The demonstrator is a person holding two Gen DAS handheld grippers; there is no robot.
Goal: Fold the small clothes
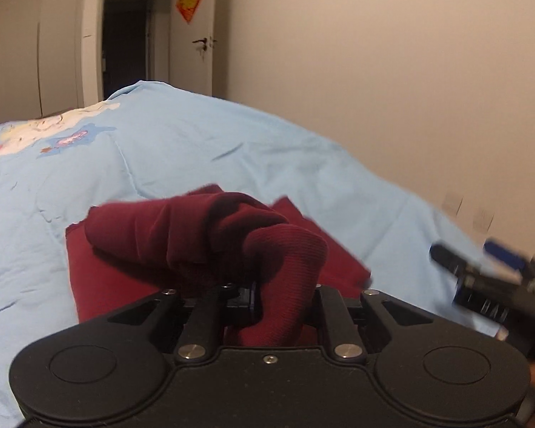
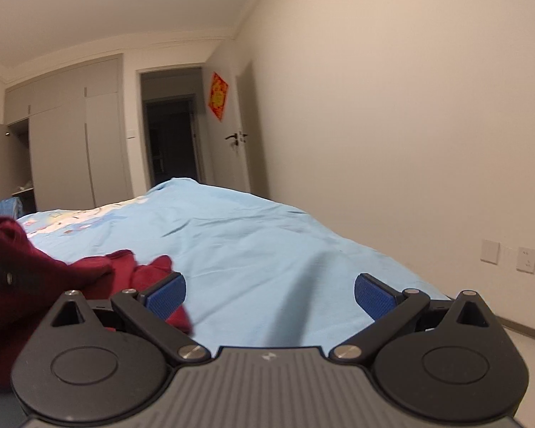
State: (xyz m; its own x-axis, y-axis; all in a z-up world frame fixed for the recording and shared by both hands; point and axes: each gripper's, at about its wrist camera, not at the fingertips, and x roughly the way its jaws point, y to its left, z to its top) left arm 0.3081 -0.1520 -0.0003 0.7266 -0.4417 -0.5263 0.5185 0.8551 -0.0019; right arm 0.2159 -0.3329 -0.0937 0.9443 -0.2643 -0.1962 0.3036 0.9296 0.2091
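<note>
A dark red garment [image 1: 182,235] lies on the light blue bedspread [image 1: 196,149]. My left gripper [image 1: 267,296] is shut on a ribbed fold of it, which drapes over the jaws and hides the fingertips. In the left wrist view my right gripper [image 1: 481,271] shows blurred at the right edge, apart from the cloth. In the right wrist view my right gripper [image 2: 269,294] stands open, its blue pads [image 2: 372,294] wide apart with nothing between them. The red garment [image 2: 100,271] lies to its left, bunched up.
The bed [image 2: 267,235] runs along a beige wall [image 2: 410,125] on the right with wall sockets [image 2: 526,259]. At the far end are an open doorway [image 2: 171,135], a door with a red decoration [image 2: 218,97] and wardrobes [image 2: 71,142].
</note>
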